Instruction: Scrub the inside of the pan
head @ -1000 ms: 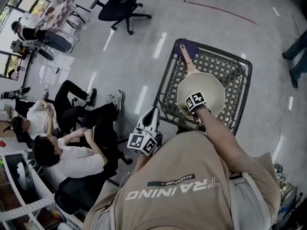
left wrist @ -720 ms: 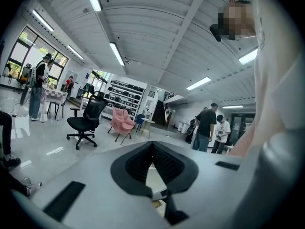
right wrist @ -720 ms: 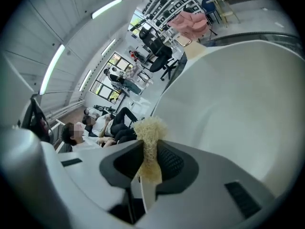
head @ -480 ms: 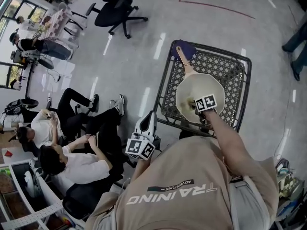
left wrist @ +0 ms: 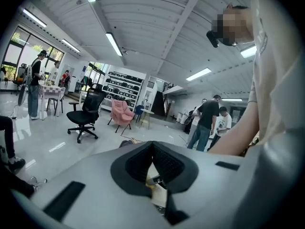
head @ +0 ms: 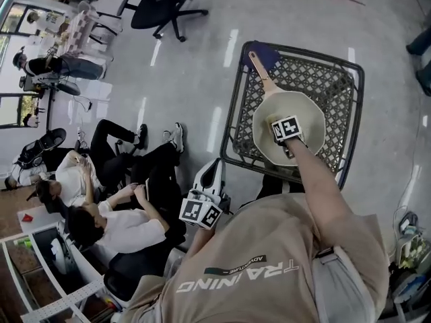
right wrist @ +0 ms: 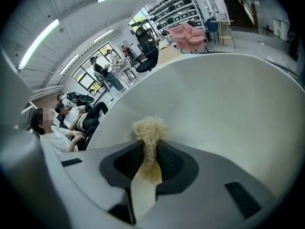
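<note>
A cream pan [head: 303, 116] with a wooden handle [head: 260, 71] lies on a black mesh cart top [head: 337, 86]. My right gripper [head: 285, 129] reaches down into the middle of the pan, its marker cube hiding the jaws in the head view. In the right gripper view, my right gripper [right wrist: 149, 144] is shut on a tuft of pale yellow fibre scrubber [right wrist: 149, 130], which presses against the pan's white inside [right wrist: 224, 109]. My left gripper [head: 215, 164] hangs by my body, left of the cart and clear of the pan. In its own view, the left gripper [left wrist: 153, 146] is shut with its pads meeting.
A blue cloth [head: 268, 54] lies at the cart's far corner under the handle end. Seated people [head: 108, 214] are close on my left. A black office chair [head: 158, 5] stands further off on the shiny floor. Someone's legs [head: 421, 52] are at the far right.
The right gripper has slid with the scrubber from the pan's near left part toward its middle. The left gripper has kept its place by my body.
</note>
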Motion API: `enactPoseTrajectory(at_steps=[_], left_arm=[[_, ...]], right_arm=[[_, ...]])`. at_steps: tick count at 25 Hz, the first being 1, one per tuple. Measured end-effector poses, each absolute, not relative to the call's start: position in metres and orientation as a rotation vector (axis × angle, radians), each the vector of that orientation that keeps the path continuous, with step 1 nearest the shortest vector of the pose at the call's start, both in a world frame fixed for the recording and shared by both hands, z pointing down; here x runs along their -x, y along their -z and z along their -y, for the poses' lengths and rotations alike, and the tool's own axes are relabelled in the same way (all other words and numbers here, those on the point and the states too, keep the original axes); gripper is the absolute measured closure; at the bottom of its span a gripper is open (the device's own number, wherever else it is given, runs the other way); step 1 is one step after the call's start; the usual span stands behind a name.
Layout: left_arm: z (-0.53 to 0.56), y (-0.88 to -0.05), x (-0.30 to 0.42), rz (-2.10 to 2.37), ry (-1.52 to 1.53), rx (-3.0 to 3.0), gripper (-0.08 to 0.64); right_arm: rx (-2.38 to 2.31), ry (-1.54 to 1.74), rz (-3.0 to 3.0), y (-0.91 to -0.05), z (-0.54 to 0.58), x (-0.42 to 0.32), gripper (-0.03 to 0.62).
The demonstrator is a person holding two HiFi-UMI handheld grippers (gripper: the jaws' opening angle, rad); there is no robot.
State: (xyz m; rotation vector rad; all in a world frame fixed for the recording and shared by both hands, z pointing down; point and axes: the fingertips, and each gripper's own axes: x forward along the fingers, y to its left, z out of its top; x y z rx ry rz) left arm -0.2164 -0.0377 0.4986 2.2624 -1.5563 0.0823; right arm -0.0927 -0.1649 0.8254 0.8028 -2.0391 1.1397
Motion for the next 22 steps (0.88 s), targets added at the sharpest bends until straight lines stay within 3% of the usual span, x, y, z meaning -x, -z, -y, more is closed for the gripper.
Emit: enactPoseTrajectory(at_steps=[12,22], left_arm=[[0.033,-0.504,0.238,1.609,-0.115,-2.213,0.543],[0.050,-0.507,0.229,1.577,-0.109,-2.239,0.543]], right_arm=[[-0.840,-1.164,2.018,-0.847,0.181,0.109,0.499],[-1.015,-1.106,1.927,-0.853,0.210,0.058,0.497]])
